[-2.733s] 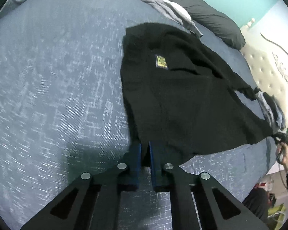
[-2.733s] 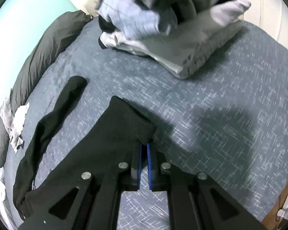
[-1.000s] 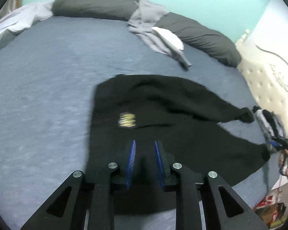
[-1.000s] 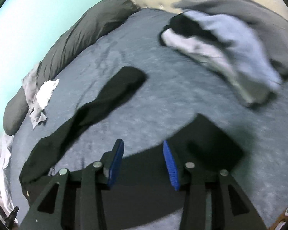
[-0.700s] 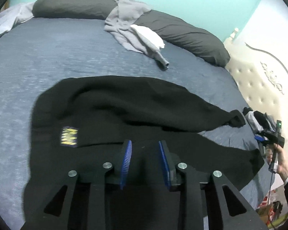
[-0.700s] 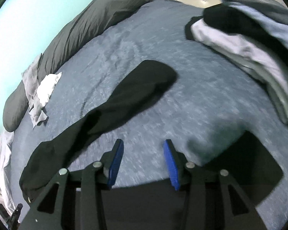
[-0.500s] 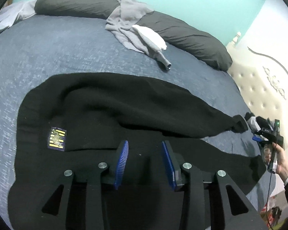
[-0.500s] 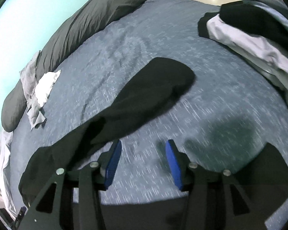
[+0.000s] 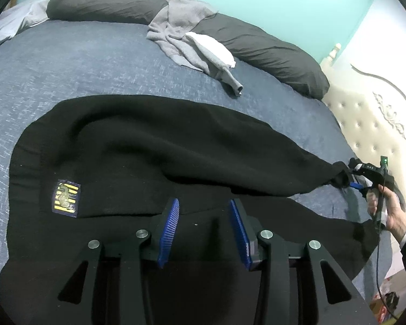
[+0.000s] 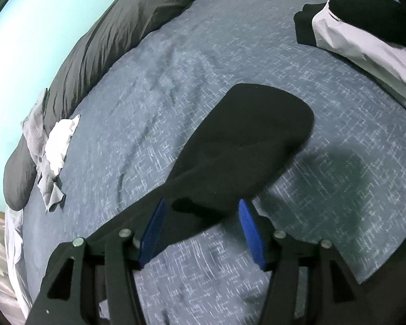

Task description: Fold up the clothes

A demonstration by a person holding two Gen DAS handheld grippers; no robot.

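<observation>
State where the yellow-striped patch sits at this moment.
In the left wrist view, the patch sits on the black sweater's lower left, spread on the blue bedspread, just left of the open left gripper.

Both views are evenly but dimly lit with a cool cast. The pale turquoise wall (image 9: 284,2) is the brightest area and nearly washes out in the right wrist view. The black knitted sweater (image 9: 154,140) swallows light, so its folds barely show. A soft dark shadow (image 10: 335,173) lies on the blue-grey woven bedspread (image 10: 176,86). Fisheye curvature bends the bed edges, dark vignetting fills the corners, and the right wrist view's lower bedspread is slightly smeared.
</observation>
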